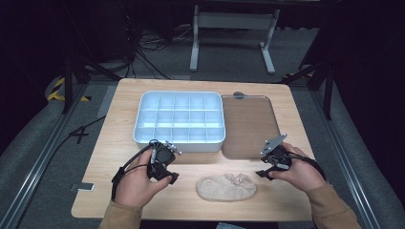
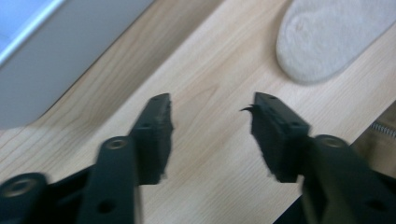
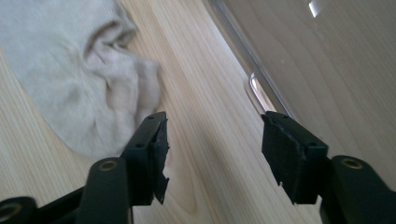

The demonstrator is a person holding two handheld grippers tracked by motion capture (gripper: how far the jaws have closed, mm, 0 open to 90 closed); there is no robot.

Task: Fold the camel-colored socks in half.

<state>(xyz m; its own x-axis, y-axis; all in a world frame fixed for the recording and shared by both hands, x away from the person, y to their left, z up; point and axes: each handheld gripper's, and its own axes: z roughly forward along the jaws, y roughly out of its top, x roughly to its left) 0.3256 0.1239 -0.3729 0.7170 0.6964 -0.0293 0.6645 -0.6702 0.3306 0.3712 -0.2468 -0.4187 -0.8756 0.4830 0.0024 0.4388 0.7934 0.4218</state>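
Both sets of fingers stand parted over bare wood, nothing between the pads: your left gripper (image 1: 161, 168) about half spread, your right gripper (image 1: 273, 163) near its widest. Taking the beige sock (image 1: 226, 187) as landmark: it lies flat on the table (image 1: 122, 124) between your hands, its long axis running across from left to right, rounded toe toward the left gripper, bunched opening toward the right. Neither gripper touches it; the right looks slightly nearer. Beyond the sock sit the white compartment box (image 1: 180, 118) and the brown tray (image 1: 249, 125).
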